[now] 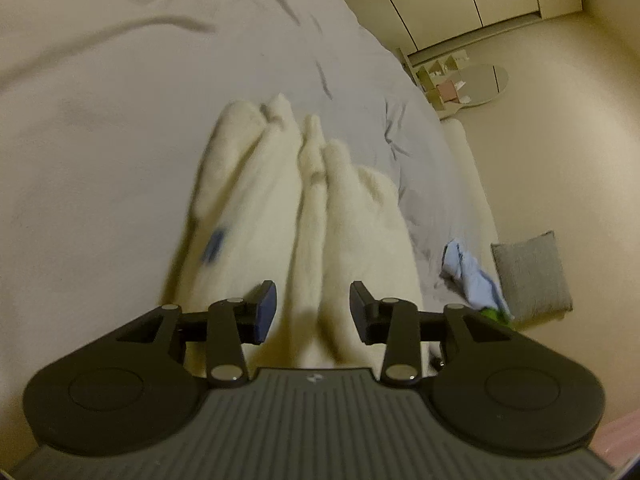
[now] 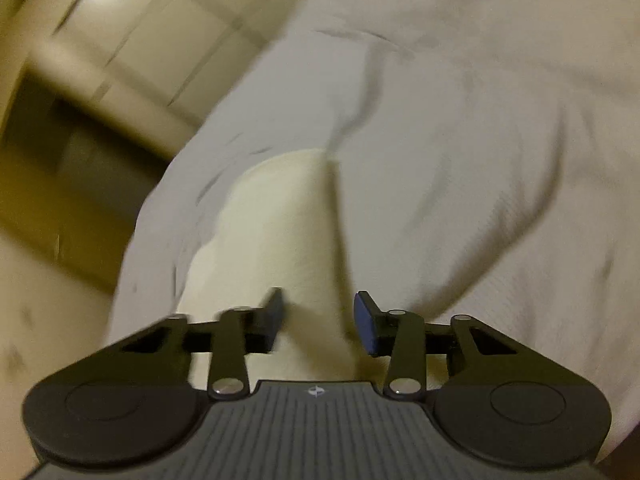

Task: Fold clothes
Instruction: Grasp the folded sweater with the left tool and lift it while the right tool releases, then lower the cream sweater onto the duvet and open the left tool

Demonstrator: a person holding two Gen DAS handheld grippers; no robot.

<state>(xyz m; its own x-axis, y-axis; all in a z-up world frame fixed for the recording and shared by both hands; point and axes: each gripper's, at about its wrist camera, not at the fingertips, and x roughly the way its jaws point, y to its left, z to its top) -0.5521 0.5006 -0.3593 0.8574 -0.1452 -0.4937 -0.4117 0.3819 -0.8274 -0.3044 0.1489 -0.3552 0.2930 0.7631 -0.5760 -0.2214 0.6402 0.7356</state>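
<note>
cream garment (image 1: 280, 208) hangs bunched over the grey bedsheet (image 1: 100, 140), left gripper (image 1: 313, 312) and right gripper (image 2: 319, 322) each pinching its bunched cloth between spread-looking jaws.

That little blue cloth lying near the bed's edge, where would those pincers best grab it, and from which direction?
Probably at the raised, bunched end of the light blue cloth, coming down from above. It lies crumpled on the bed, so its humped folds give the fingers something to close around, where a flat edge would not. Both the left gripper and right gripper seem busy with the cream garment.
</note>
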